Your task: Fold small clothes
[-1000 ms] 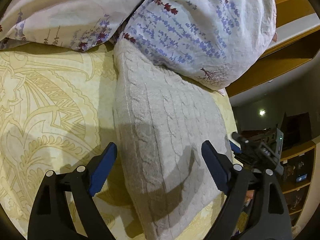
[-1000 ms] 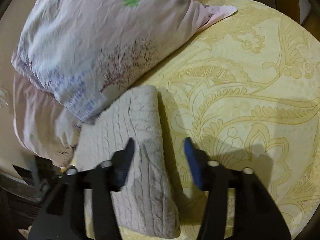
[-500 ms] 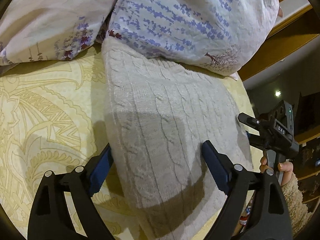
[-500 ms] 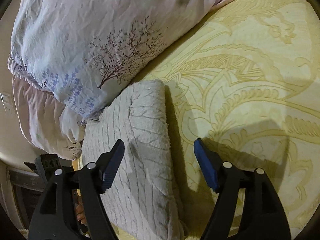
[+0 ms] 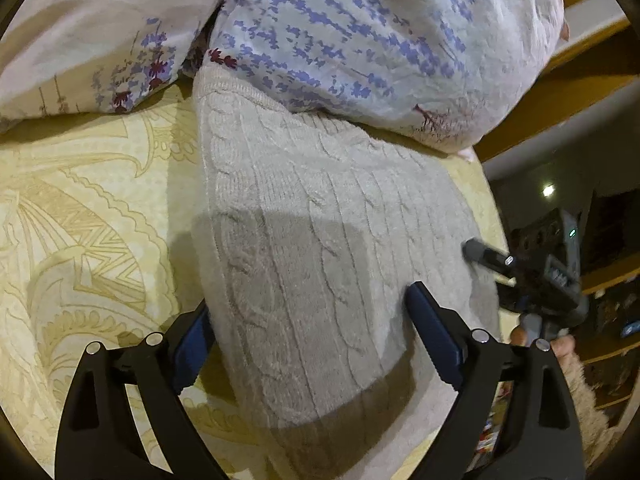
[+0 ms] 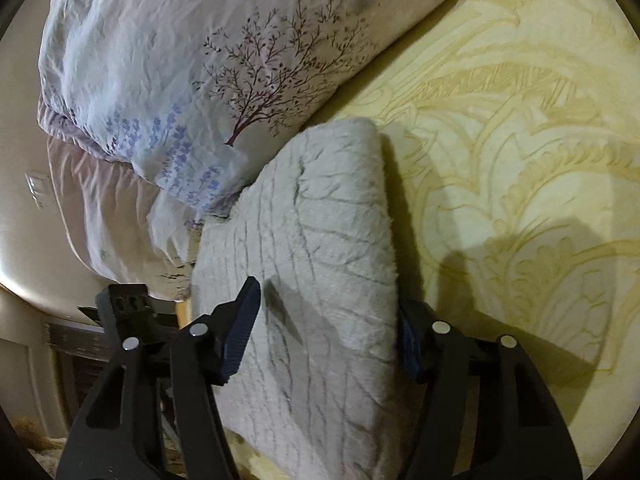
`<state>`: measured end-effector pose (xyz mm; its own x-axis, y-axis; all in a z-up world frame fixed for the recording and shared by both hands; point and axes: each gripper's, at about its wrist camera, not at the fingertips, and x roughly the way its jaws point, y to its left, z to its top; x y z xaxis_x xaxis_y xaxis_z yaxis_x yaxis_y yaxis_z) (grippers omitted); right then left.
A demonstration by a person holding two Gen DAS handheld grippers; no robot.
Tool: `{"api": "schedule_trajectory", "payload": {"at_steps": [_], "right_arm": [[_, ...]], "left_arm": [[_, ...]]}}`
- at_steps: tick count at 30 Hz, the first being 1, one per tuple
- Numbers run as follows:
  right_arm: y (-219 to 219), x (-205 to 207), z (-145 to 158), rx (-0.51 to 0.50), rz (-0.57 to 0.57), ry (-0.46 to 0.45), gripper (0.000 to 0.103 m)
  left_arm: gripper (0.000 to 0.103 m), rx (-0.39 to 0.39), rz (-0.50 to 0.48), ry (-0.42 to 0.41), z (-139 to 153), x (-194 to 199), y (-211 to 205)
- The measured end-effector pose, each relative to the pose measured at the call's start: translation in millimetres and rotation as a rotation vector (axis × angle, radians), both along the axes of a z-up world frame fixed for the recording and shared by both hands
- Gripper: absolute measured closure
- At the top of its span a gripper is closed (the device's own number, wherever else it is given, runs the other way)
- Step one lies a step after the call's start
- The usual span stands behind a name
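Your left gripper (image 5: 308,332) straddles the folded sweater (image 5: 320,240) wide open; the right gripper (image 6: 324,328) is closing across its thick edge. Grip every layer evenly.

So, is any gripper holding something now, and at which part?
Nothing is firmly held yet. The right gripper is closing over the thick folded edge of the knitted sweater. The left gripper stands wide open across it.

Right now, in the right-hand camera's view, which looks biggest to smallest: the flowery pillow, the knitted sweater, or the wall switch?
1. flowery pillow and yellow-free knitted sweater: too close to rank; the sweater lies nearer the camera.
2. wall switch: clearly smallest.
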<state>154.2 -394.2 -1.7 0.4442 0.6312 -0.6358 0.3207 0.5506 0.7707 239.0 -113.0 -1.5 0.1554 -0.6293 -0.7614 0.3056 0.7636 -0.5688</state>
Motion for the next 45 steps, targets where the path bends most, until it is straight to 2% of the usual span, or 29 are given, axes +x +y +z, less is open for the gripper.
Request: {"api": "schedule_trajectory", "payload": {"at_steps": [2, 3, 5, 7, 11, 15, 19, 23, 25, 27, 29, 30, 32, 35, 37, 39, 40, 41, 43, 45], "right_arm": [[6, -1, -3, 0.021, 0.011, 0.000, 0.063], [7, -2, -4, 0.037, 0.005, -0.002, 0.065], [7, -7, -6, 0.083, -0.026, -0.008, 0.069], [7, -11, -5, 0.118, -0.052, -0.018, 0.071], [17, -15, 10, 0.150, -0.055, -0.064, 0.073], [46, -12, 26, 0.156, -0.001, -0.102, 0.074], [85, -4, 34, 0.139, 0.078, -0.130, 0.075], [137, 6, 38, 0.067, 0.182, -0.157, 0.075], [156, 8, 34, 0.020, 0.215, -0.150, 0.075], [167, 10, 27, -0.061, 0.206, -0.127, 0.074], [167, 12, 18, -0.077, 0.180, -0.085, 0.068], [163, 11, 14, -0.062, 0.171, -0.067, 0.066], [159, 9, 17, -0.068, 0.173, -0.055, 0.056], [144, -2, 30, -0.113, 0.138, -0.100, 0.054], [133, -8, 37, -0.120, 0.094, -0.132, 0.054], [130, -7, 39, -0.135, 0.087, -0.141, 0.059], [131, -7, 39, -0.143, 0.095, -0.143, 0.076], [134, -5, 39, -0.152, 0.108, -0.149, 0.083], [139, -2, 42, -0.228, 0.109, -0.160, 0.089], [142, 0, 40, -0.296, 0.116, -0.137, 0.091]], "left_arm": [[0.028, -0.052, 0.034, 0.036, -3, 3, 7], [0.031, -0.069, 0.044, 0.046, -4, 4, 10], [0.045, -0.113, 0.064, 0.062, -6, 5, 20], [0.055, -0.165, 0.077, 0.082, -5, 5, 27], [0.061, -0.221, 0.062, 0.084, 4, 2, 39], [0.062, -0.252, 0.070, 0.075, 17, -5, 66], [0.062, -0.247, 0.097, 0.057, 29, -17, 112], [0.061, -0.191, 0.128, 0.045, 31, -27, 150], [0.061, -0.137, 0.163, 0.050, 22, -26, 166], [0.056, -0.083, 0.186, 0.058, 9, -24, 172], [0.045, -0.068, 0.214, 0.046, -3, -23, 169], [0.042, -0.068, 0.224, 0.033, -5, -24, 168], [0.035, -0.026, 0.239, 0.003, -2, -26, 162], [0.034, 0.073, 0.245, -0.100, 18, -34, 153], [0.033, 0.131, 0.254, -0.211, 38, -44, 153], [0.029, 0.131, 0.244, -0.323, 59, -57, 152], [0.028, 0.120, 0.231, -0.357, 66, -62, 150], [0.026, 0.101, 0.199, -0.394, 72, -68, 145], [0.026, 0.090, 0.131, -0.415, 75, -73, 131], [0.026, 0.108, 0.088, -0.393, 69, -72, 120]]}}
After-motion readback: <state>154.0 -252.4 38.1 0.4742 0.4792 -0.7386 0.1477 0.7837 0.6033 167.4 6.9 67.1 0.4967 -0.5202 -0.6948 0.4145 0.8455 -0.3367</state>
